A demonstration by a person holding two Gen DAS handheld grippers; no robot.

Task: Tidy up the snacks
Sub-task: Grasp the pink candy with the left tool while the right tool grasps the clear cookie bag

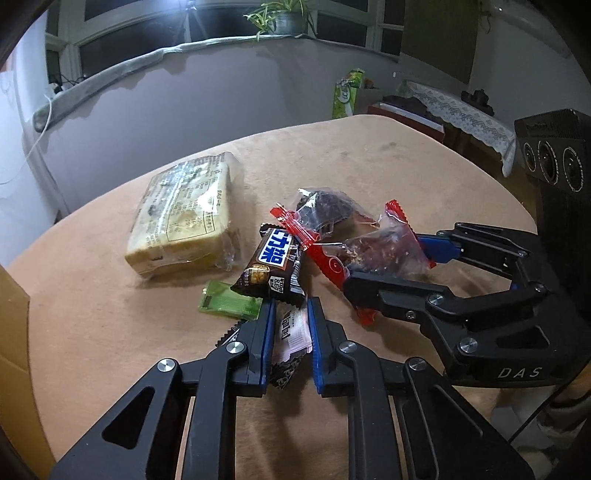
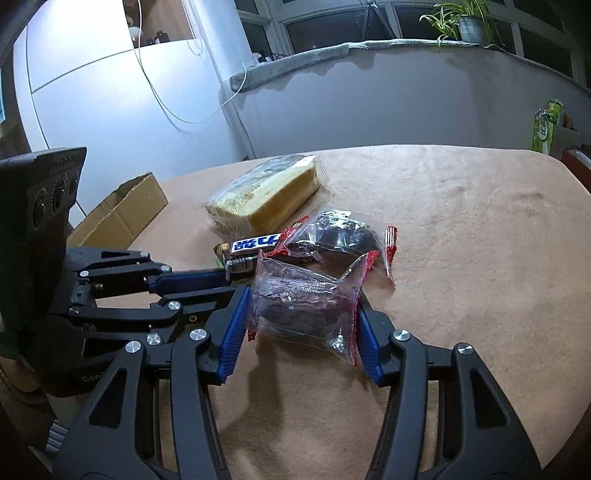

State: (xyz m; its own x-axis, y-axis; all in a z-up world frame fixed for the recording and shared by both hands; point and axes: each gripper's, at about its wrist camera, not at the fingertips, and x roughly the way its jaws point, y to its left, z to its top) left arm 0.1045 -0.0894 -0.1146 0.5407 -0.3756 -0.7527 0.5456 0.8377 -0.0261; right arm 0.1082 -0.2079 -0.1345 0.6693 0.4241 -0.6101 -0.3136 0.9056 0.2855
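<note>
Beige cloth covers the table [image 1: 110, 314]; your left gripper [image 1: 290, 321] pinches a pink wrapper [image 1: 291, 332], your right gripper [image 2: 301, 321] clamps a clear bag [image 2: 299, 299] (red-edged) beside the bread [image 2: 266, 192].

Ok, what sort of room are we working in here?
Probably a room in a home: a peach cloth-covered table, a potted green plant on the padded window sill, and a white lace-covered side cabinet.
</note>
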